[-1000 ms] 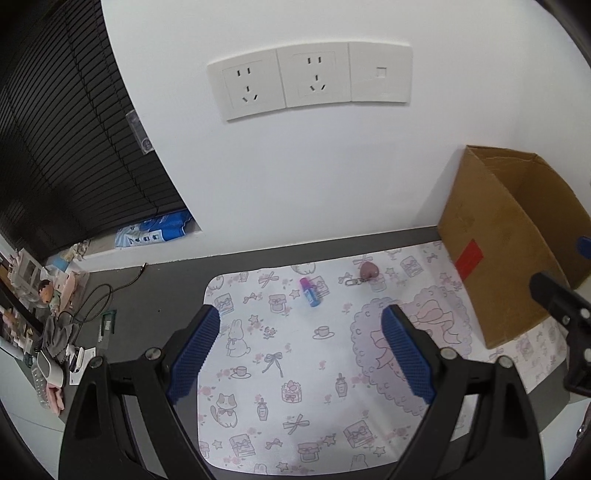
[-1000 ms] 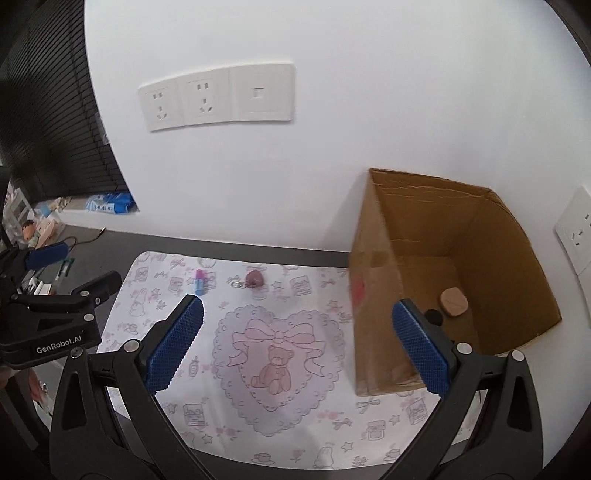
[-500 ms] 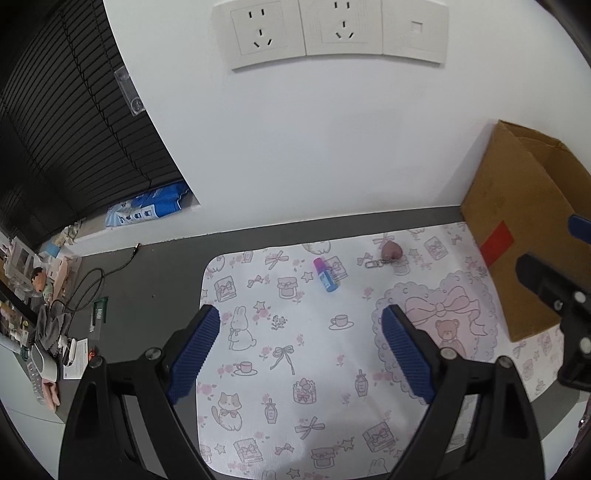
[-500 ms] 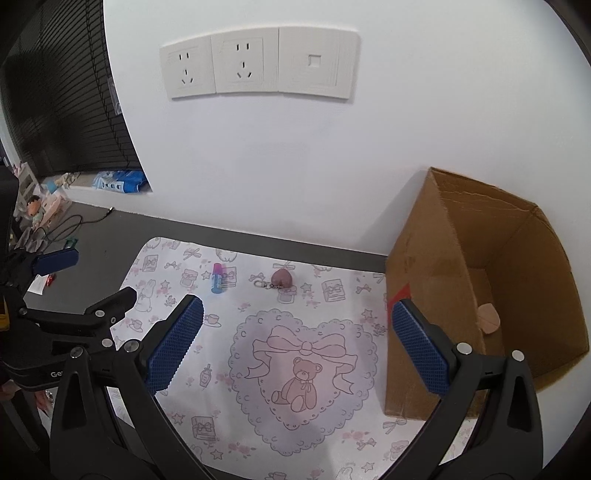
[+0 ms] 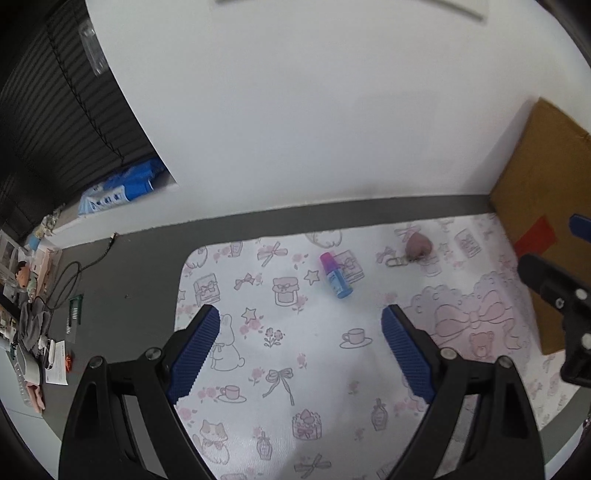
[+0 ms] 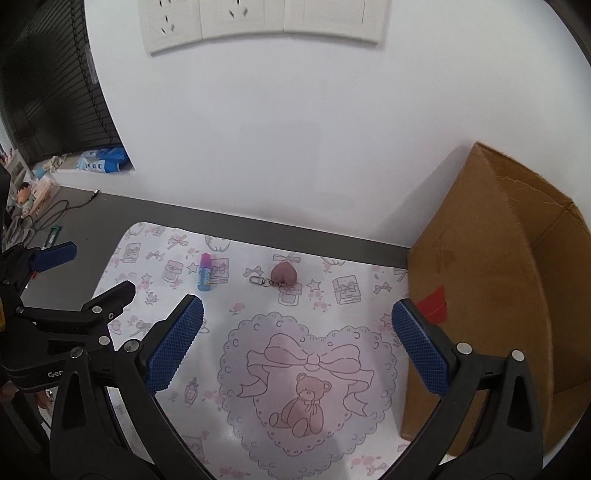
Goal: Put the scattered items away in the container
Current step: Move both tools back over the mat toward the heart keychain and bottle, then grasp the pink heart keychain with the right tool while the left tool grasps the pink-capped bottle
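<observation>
A small blue tube with a pink cap (image 5: 335, 276) (image 6: 204, 273) lies on the patterned mat (image 5: 288, 343), just beyond my open left gripper (image 5: 301, 325). Right of the tube rests a pink heart-shaped keychain (image 5: 416, 246) (image 6: 283, 275) with its metal clasp on the left. My right gripper (image 6: 297, 315) hangs open above the mat's heart-and-bear print, short of the keychain, with nothing between its fingers. The cardboard box (image 6: 491, 288) (image 5: 543, 206) stands at the mat's right edge; its inside is hidden.
A white wall with a socket plate (image 6: 258, 26) rises right behind the mat. A dark grey tabletop (image 5: 122, 288) borders the mat on the left, with a cable and clutter (image 5: 33, 295) at its far left edge. A blue packet (image 5: 118, 188) lies on a ledge.
Both grippers have come down and forward toward the mat; the tube and keychain look larger and nearer. The box's inside has slipped out of the right wrist view.
</observation>
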